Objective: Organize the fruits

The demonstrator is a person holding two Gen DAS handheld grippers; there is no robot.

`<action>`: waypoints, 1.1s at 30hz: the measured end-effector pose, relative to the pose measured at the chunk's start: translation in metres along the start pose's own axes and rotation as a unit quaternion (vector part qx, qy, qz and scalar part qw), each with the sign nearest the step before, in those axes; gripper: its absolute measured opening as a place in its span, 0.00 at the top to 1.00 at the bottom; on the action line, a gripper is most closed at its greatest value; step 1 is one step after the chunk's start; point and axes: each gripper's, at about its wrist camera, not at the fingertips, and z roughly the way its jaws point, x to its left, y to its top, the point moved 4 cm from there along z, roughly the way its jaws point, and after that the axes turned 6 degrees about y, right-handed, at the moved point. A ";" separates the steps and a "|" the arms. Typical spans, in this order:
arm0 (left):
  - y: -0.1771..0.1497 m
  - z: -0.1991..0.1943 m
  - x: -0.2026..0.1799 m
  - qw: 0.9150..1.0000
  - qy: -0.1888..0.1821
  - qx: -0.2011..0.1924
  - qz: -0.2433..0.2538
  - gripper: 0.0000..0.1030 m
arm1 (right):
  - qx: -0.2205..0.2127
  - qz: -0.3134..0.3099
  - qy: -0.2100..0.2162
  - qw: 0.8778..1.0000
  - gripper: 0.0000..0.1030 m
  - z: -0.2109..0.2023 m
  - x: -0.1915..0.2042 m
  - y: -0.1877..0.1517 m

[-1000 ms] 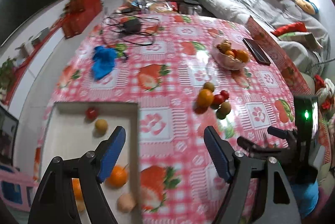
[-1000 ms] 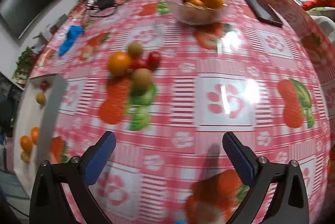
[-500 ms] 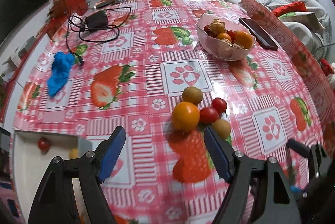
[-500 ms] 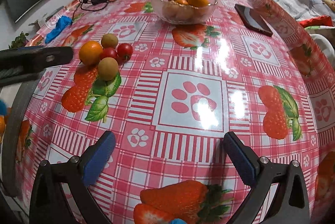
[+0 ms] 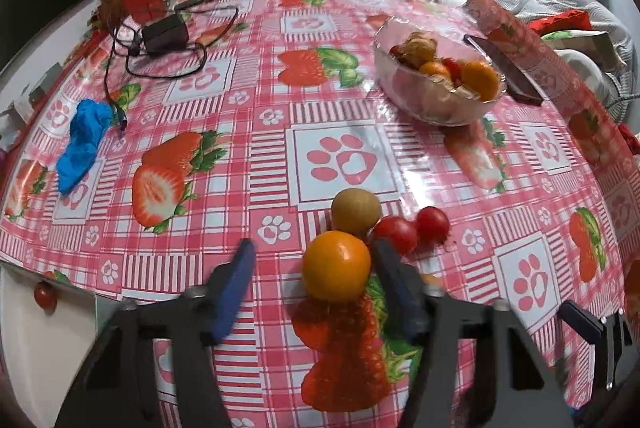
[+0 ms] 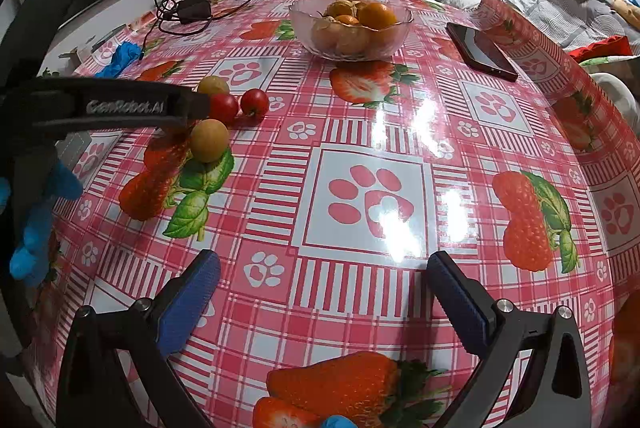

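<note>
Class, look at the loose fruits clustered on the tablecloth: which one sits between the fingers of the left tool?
The large orange. It alone lies between the open left tool's fingers; the brownish fruit and two red tomatoes lie beyond.

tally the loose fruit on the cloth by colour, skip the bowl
Orange: 1, sits between the open left tool's fingers
Yellow-brown: 2
Red: 2
Total: 5
</note>
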 end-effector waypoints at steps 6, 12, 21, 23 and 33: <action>-0.007 0.002 0.001 1.000 0.005 0.003 0.009 0.64 | 0.000 0.000 0.000 1.000 0.00 0.000 0.000 0.000; -0.031 -0.012 0.008 1.000 0.014 -0.007 0.016 0.64 | 0.000 0.000 -0.001 1.000 0.00 0.000 0.000 0.000; -0.091 -0.045 0.040 0.999 0.027 -0.010 -0.013 0.64 | 0.039 0.004 0.003 0.999 0.00 0.008 0.007 0.012; -0.102 -0.051 0.044 0.999 0.028 -0.009 -0.021 0.64 | 0.043 -0.003 0.011 0.999 0.00 0.014 0.017 0.019; -0.122 -0.062 0.048 0.999 0.030 -0.009 -0.028 0.64 | 0.030 -0.014 0.043 0.999 0.13 0.041 0.059 0.058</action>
